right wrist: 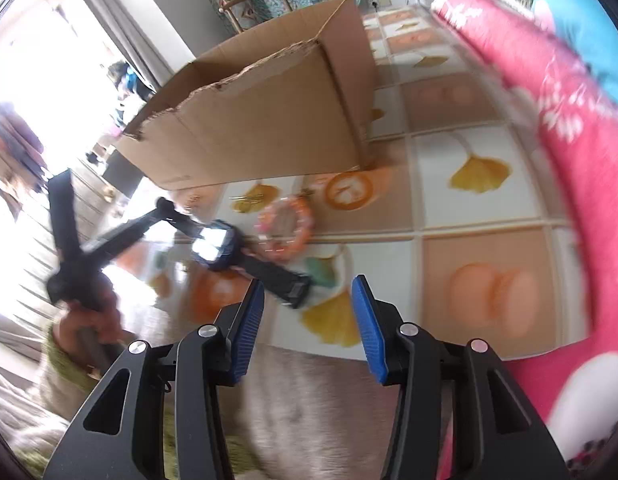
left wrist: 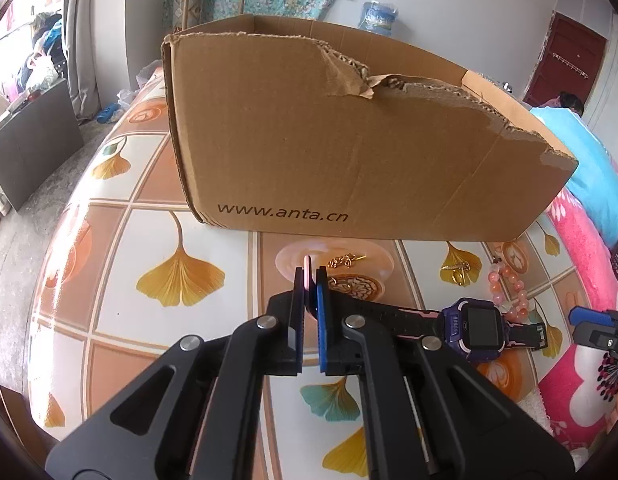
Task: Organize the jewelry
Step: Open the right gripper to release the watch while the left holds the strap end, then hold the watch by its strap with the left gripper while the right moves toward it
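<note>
My left gripper point(left wrist: 310, 280) is shut on the strap of a purple and black smartwatch point(left wrist: 475, 330), whose body hangs to its right just above the table. In the right wrist view the watch point(right wrist: 215, 245) shows at the left, held by the left gripper point(right wrist: 165, 204). A pink bead bracelet point(left wrist: 509, 292) lies beyond the watch and also shows in the right wrist view point(right wrist: 285, 228). A gold chain point(left wrist: 345, 261) and a gold clasp piece point(left wrist: 457, 272) lie near the torn cardboard box point(left wrist: 349, 140). My right gripper point(right wrist: 307, 308) is open and empty, near the table's front edge.
The table point(left wrist: 149, 240) has a tiled ginkgo-leaf cover. The open cardboard box point(right wrist: 269, 120) stands at the back of it. A pink flowered blanket point(right wrist: 569, 160) lies along the right side. A chair point(left wrist: 213, 0) and a water jug point(left wrist: 379, 18) stand behind.
</note>
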The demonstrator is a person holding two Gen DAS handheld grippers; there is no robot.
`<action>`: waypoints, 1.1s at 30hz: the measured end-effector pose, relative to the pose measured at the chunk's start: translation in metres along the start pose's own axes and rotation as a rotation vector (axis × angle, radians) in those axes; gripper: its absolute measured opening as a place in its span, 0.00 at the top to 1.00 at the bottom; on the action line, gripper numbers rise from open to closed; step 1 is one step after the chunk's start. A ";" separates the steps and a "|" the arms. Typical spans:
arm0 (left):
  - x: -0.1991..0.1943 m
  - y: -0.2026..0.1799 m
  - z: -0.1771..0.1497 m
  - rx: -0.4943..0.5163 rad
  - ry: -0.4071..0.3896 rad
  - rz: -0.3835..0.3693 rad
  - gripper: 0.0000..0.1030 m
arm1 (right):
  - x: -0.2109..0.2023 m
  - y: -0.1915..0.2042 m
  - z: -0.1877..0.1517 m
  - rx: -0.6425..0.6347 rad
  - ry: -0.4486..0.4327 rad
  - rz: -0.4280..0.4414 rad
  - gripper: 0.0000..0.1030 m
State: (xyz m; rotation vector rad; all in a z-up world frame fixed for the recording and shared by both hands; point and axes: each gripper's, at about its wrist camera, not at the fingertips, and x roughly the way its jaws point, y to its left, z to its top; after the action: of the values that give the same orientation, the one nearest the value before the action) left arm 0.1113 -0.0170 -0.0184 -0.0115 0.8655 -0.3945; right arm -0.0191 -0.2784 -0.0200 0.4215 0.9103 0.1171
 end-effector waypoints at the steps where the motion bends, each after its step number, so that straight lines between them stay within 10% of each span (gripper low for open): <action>1: -0.001 0.000 -0.001 0.000 -0.002 0.001 0.96 | 0.001 0.002 0.001 0.004 0.004 0.010 0.60; 14: -0.001 0.007 -0.005 -0.008 -0.002 -0.007 0.94 | 0.028 -0.001 0.003 0.120 0.008 0.003 0.90; 33: -0.047 -0.015 0.008 0.037 -0.096 -0.082 0.98 | -0.011 0.010 0.018 0.063 -0.144 0.018 0.98</action>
State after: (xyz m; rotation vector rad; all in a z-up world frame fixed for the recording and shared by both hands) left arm 0.0854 -0.0156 0.0241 -0.0322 0.7644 -0.4831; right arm -0.0112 -0.2775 0.0016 0.4903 0.7698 0.0740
